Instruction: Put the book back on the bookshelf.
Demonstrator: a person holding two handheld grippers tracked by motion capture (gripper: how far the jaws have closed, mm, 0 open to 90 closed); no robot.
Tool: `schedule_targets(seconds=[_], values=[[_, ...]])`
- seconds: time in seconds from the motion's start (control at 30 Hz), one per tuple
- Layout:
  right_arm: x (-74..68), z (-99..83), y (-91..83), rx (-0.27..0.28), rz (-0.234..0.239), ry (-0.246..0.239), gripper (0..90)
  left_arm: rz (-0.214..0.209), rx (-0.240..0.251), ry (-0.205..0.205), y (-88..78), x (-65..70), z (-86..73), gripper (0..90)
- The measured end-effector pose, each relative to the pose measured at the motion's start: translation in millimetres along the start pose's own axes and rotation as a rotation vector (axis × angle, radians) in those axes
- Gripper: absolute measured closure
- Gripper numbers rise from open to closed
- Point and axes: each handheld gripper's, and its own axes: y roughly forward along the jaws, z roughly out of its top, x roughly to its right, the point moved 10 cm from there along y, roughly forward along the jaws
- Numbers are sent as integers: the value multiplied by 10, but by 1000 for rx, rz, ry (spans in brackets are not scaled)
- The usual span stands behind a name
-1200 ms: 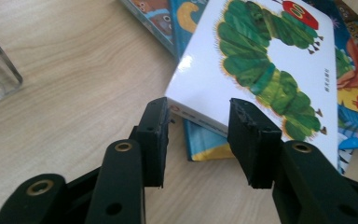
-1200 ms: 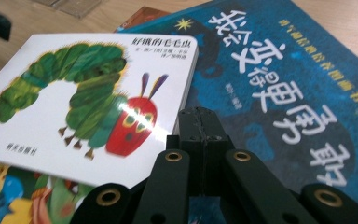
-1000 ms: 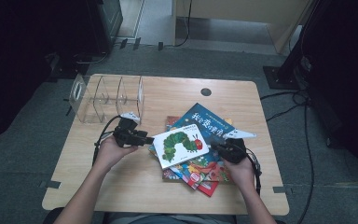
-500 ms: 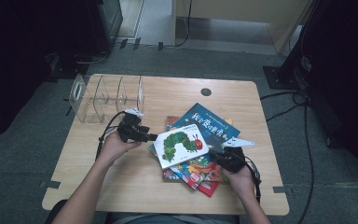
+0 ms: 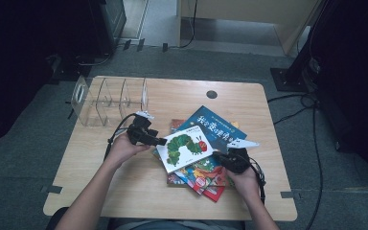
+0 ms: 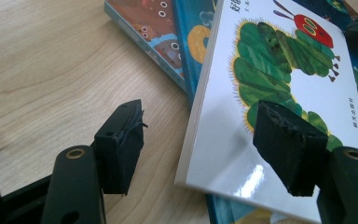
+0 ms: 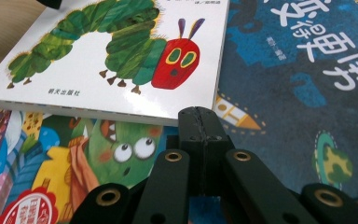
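High view: caterpillar picture book (image 5: 186, 149) atop the book pile (image 5: 201, 175), worktop (image 5: 124, 191) centre; acrylic divider rack (image 5: 110, 99) behind.

Left gripper view: my left gripper (image 6: 205, 149) fingers spread, straddling its near corner; I should slide deeper before clamping.

Right gripper view: my right gripper (image 7: 199, 122) fingers pressed together, empty, steadying the opposite edge.

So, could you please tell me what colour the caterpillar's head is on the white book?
Red, with yellow-and-green eyes, on the caterpillar book; right gripper view shows it best.
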Motion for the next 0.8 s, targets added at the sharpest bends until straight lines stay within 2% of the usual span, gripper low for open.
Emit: schedule_targets(seconds=[0.2,0.47,0.6,0.63,0.67,0.73,0.77,0.8], values=[[34,73,79,12,13,-1,900,-38,-19,-35,64,3,9,332],[-3,154,187,14,32,-15,900,-71,-69,-39,119,63,15,321],[-89,181,250,6,55,-33,900,-66,-78,-29,141,82,27,308],[-122,182,259,3,64,-37,900,-67,-79,-30,144,83,29,307],[-213,158,262,-18,96,-43,900,-73,-86,-35,148,86,27,307],[-256,147,263,-26,107,-52,900,-81,-86,-43,160,97,30,306],[-377,129,282,-41,121,-105,900,-98,-98,-42,180,120,30,305],[-377,129,282,-41,121,-105,900,-98,-98,-42,180,120,30,304]])
